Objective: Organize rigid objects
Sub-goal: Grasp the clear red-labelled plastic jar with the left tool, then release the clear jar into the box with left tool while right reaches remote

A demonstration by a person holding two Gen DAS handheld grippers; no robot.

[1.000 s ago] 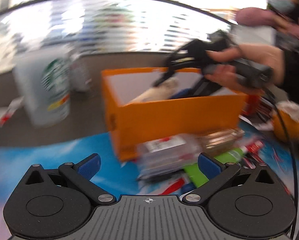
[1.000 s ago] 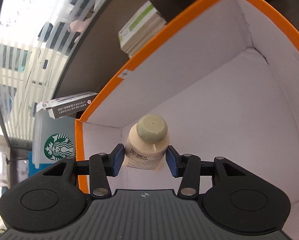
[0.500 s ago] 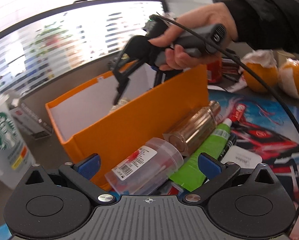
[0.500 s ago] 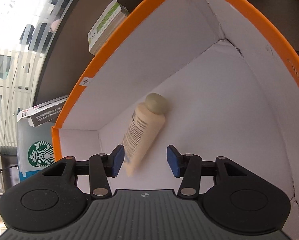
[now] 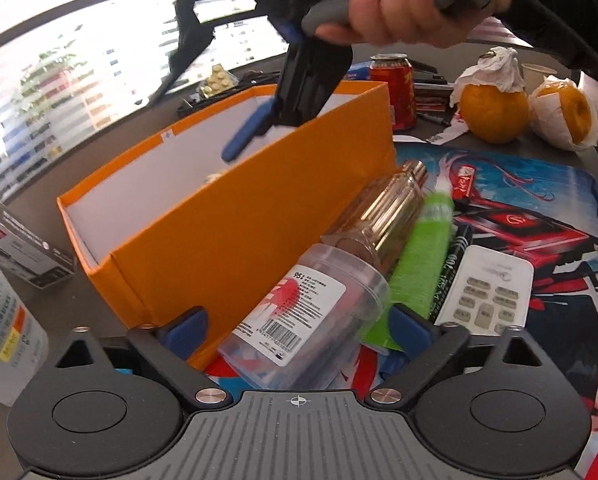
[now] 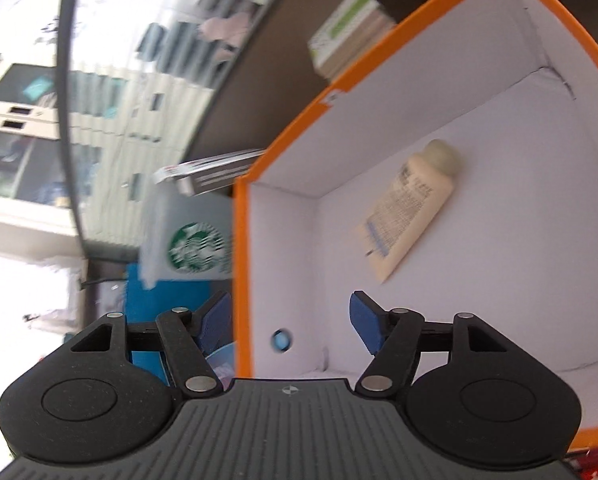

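Fingers of left gripper (image 5: 297,326) spread wide, grasping nothing, straddling a clear plastic jar (image 5: 307,320) with barcode label, lying on its side just in front. Touching the jar's far end: amber ribbed bottle (image 5: 383,220), also lying down, leaning along the near wall of the orange box (image 5: 239,232). Beside the bottle: green tube (image 5: 423,256); next over, a black marker (image 5: 453,256) and a white remote control (image 5: 487,292), all on a printed mat (image 5: 539,208) over the worktop (image 5: 79,300). Fingers of right gripper (image 6: 291,322) likewise parted and empty, hovering over the box's end wall; one blue pad (image 6: 215,316) outside the wall, the other inside. Same gripper seen from the left wrist view (image 5: 259,120) above the box, held by the right hand (image 5: 387,12). Cream bottle (image 6: 411,208) with pale cap released, lying flat on the box's white floor near the far long wall, well apart from the pads. Left of box: Starbucks cup (image 5: 3,320), small grey carton (image 5: 27,256). Behind box: red can (image 5: 391,92), blister pack of pills (image 5: 217,80). Further right: two oranges (image 5: 493,112) partly wrapped in paper.
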